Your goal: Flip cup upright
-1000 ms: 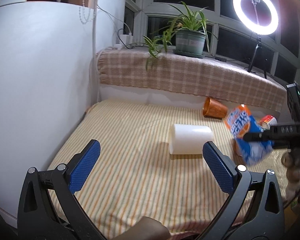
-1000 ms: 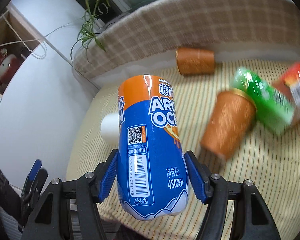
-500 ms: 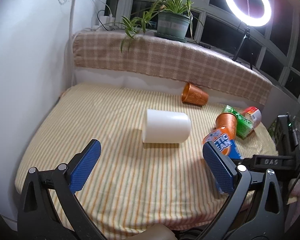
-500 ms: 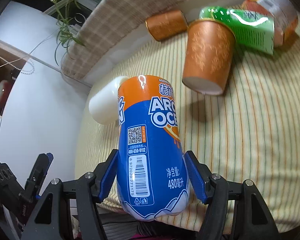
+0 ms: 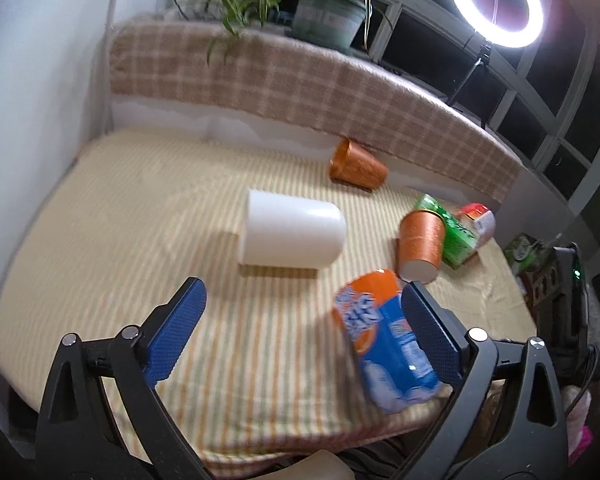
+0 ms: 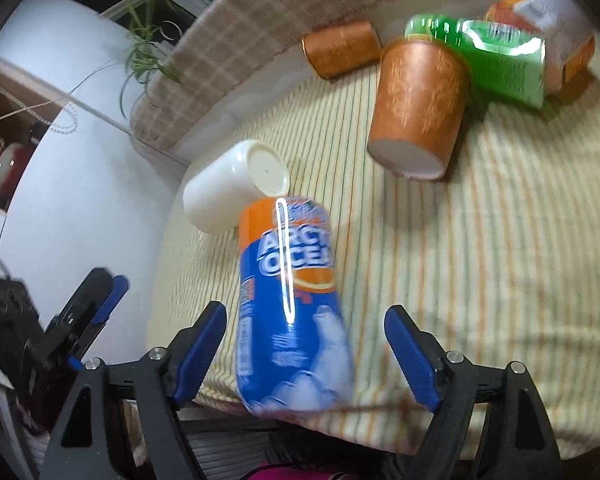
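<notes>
A blue and orange drink cup [image 6: 292,312] stands near the front edge of the striped table [image 6: 480,260], between the open jaws of my right gripper [image 6: 306,344], which do not touch it. It also shows in the left wrist view [image 5: 388,344], blurred. My left gripper [image 5: 300,336] is open and empty above the table's front. A white cup [image 5: 292,234] lies on its side mid-table. An orange cup [image 5: 420,246] lies tilted to the right; another orange cup [image 5: 356,166] lies at the back.
A green bottle [image 5: 450,228] and a red-orange pack [image 5: 478,220] lie at the right behind the tilted orange cup. A checked cloth ledge [image 5: 300,84] with a potted plant [image 5: 328,16] runs along the back. A white wall [image 5: 32,80] stands left.
My right gripper has opened and let go of the blue and orange cup, which now stands on the table near the front edge. The left gripper has moved closer and looks down more.
</notes>
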Demonstrator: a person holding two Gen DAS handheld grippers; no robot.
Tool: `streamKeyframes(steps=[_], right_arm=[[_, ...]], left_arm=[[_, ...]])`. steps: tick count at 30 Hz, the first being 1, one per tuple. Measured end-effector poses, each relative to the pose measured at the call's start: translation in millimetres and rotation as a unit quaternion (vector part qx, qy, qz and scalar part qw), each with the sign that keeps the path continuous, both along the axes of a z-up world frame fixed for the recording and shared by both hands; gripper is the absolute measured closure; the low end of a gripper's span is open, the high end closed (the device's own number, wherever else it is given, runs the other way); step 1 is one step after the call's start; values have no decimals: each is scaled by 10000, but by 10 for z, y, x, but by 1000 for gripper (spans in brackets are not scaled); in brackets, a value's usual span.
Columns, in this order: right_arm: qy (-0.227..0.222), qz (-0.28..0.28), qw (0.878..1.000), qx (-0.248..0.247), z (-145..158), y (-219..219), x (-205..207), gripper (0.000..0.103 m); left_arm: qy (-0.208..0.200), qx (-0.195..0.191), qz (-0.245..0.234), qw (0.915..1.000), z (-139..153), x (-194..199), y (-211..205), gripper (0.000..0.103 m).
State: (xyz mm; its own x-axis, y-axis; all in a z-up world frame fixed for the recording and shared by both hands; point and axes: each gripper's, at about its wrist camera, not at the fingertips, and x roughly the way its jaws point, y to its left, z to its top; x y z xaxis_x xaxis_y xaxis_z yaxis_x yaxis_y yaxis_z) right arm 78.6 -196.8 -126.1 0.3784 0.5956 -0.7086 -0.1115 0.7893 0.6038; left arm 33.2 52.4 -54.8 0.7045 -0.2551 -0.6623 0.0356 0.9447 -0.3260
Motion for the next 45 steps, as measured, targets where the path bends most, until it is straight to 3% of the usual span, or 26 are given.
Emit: streamKeyframes(steps=[3, 7, 9, 14, 33, 41, 45], right_arm=[[-204, -88, 9997, -93, 86, -138, -89, 19], [-373, -315, 9984, -278, 151, -333, -189, 19], [-435, -434, 9974, -378, 178, -418, -245, 19], [-490, -720, 9950, -488, 196, -639, -380, 19], [-409, -1024, 9925, -522, 104, -889, -463, 19], [-376, -1082, 9919, -558, 89, -935, -483, 19], [-331, -1120, 9916, -550, 74, -949, -480, 19]], left_arm=[[264, -341, -248, 9988, -64, 100, -60, 7], [796, -986, -524, 9906, -218, 285, -126, 11], [1010, -1168, -584, 9863, -294, 364, -161, 17], [1360, -1434, -680, 9779, -451, 536, -287, 17], [1886, -1711, -763, 9640, -757, 829, -517, 25], [1971, -1624, -843, 9632, -817, 890, -609, 36], [1902, -1521, -883, 9659, -789, 880, -634, 37]])
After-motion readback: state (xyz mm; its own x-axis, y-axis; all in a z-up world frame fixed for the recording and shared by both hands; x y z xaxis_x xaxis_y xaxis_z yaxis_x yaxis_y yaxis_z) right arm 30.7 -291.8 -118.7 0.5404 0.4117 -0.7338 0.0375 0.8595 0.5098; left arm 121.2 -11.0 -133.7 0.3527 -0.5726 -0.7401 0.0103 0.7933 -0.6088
